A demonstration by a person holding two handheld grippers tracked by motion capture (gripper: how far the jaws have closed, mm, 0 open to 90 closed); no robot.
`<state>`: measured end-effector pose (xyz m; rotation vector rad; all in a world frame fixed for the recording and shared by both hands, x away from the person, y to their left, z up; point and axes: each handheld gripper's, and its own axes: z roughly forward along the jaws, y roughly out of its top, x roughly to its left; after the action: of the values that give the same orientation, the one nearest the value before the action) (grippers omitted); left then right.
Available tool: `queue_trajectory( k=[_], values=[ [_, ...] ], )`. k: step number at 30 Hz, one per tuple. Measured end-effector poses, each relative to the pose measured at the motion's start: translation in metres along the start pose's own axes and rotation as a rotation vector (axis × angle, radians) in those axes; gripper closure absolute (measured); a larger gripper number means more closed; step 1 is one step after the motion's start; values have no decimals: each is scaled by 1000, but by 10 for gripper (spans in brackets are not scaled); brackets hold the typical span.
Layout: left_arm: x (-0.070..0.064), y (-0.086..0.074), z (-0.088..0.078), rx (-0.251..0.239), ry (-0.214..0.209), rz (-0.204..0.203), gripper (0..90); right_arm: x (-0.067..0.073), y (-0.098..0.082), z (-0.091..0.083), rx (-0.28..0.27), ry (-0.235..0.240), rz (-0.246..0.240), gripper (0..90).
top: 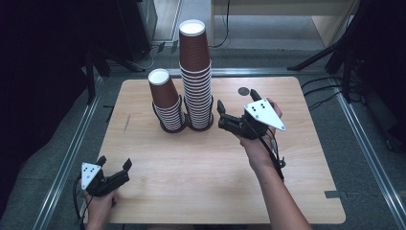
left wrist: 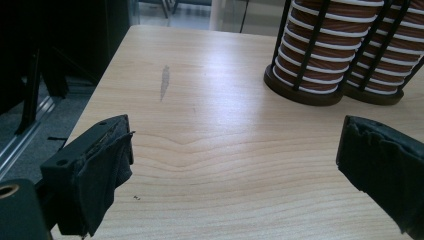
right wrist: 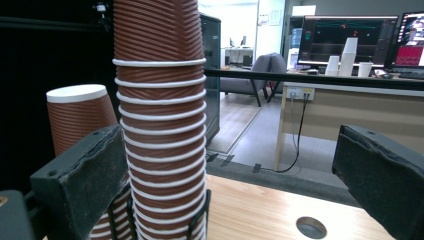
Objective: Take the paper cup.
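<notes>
My right gripper [top: 237, 106] hangs just beside the tall stack of cups [top: 195, 76], on its right side, with the jaws spread wide and nothing between them. The stack stands in a black wire holder at the back middle of the worktop [top: 220, 191]. A short stack of cups [top: 165, 103] stands in its own holder just to the left of the tall one, and its top cup leans a little. My left gripper [top: 114, 165] rests near the front left corner of the worktop, well apart from the cups; its jaws are also spread and hold nothing.

In the right gripper view the tall stack [right wrist: 160, 120] is not centred between the jaws: it sits close to the left one, and the right jaw is far from it. I think this is the main risk. If I go forward like this, the left jaw may push the side of the stack before the right one arrives. The stack is high and narrow, and the holder grips only the lower part, so the upper cups could tilt or fall toward the short stack.

A second risk is the height. If I close on the ribbed middle, I may lift many cups together, not one. Paper cups also squash easily under a hard squeeze.
</notes>
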<state>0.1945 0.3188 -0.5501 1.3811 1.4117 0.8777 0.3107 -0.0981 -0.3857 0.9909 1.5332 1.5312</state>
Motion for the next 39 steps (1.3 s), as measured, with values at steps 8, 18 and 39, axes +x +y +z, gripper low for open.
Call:
queue_trajectory(
  k=[8, 18, 39],
  values=[
    [0, 0, 0, 0, -2, 0, 20, 14, 7, 16, -14, 13, -8, 38],
    [0, 0, 0, -3, -3, -1, 21, 24, 13, 33, -10, 26, -2, 38],
    [-1, 0, 1, -1, -10, 15, 20, 42, 38, 65, -24, 20, -31, 0]
  ],
)
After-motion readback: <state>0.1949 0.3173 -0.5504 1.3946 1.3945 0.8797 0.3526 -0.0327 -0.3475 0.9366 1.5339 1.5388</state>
